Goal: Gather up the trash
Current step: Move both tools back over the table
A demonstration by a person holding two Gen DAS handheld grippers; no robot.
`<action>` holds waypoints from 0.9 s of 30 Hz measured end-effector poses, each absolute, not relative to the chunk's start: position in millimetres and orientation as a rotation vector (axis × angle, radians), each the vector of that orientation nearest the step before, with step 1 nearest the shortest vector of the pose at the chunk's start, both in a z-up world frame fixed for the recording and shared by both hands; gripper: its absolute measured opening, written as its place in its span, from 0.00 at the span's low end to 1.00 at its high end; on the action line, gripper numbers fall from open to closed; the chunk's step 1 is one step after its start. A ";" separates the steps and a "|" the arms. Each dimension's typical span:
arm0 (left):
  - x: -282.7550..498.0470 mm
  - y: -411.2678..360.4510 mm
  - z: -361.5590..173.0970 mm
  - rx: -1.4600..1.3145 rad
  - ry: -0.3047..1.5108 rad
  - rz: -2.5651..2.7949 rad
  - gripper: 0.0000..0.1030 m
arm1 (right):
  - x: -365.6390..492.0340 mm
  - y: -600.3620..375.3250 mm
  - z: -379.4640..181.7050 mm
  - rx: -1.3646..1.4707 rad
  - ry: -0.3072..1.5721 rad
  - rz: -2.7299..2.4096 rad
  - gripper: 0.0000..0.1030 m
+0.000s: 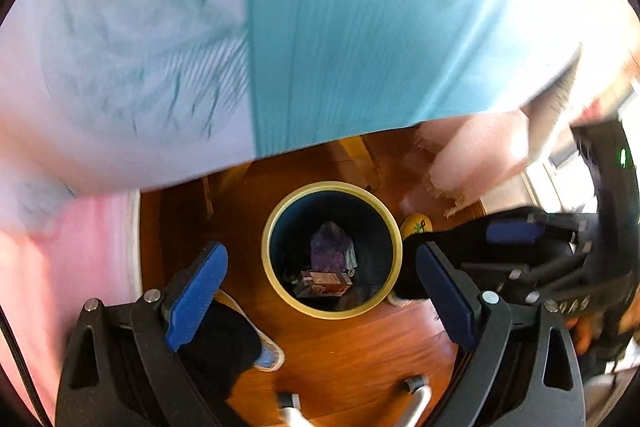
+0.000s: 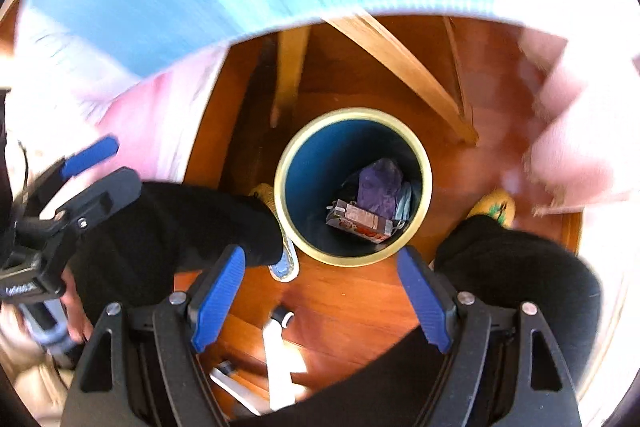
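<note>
Overhead, a large blurred cloth [image 1: 340, 27] in teal, pale lilac and pink filled the top of both wrist views, too smeared to say what it covered. Below it lay a reddish wooden floor [image 1: 352, 347] crossed by pale wooden legs [image 2: 404, 67].

On that floor stood a round bin [image 1: 394, 227], blue inside with a cream rim, between the person's dark trouser legs and yellow-toed slippers. Trash already lay at its bottom: a crumpled purple wrapper [image 2: 380, 183] and a small printed carton [image 2: 360, 221], with something pale beside them.

The left gripper [image 1: 320, 297] hung directly above the bin mouth, its blue fingers [image 1: 196, 299] spread wide with nothing between them. The right gripper [image 2: 320, 297] sat near the bin's closer rim, likewise spread wide and empty.

Judging by this, a drop had just finished or none was in hand. To do the next step well, each gripper would need to lift clear of the rim, seek the next piece of trash, and release only when centred above the opening.
</note>
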State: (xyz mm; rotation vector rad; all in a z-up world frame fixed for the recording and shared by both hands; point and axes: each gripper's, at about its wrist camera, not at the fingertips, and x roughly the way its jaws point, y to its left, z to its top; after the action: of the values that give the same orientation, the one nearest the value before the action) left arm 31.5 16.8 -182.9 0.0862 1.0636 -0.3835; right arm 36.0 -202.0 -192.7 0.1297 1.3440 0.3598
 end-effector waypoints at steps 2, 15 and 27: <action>21.7 11.9 -160.9 0.145 1.025 -0.422 0.91 | 32.9 -201.2 -167.4 0.108 1.290 0.389 0.77; 22.1 19.7 -14.5 0.127 0.749 -0.350 0.91 | 29.7 -193.5 -9.8 0.061 0.928 0.517 0.77; 93.0 60.0 63.0 -0.025 0.655 -0.236 0.91 | 92.8 -201.4 90.4 0.067 0.693 0.433 0.77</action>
State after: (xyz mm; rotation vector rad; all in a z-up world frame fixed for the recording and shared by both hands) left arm 93.0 60.0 63.0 -0.0246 0.6551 -0.2360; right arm 92.8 -201.4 90.4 0.0670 0.6931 0.4333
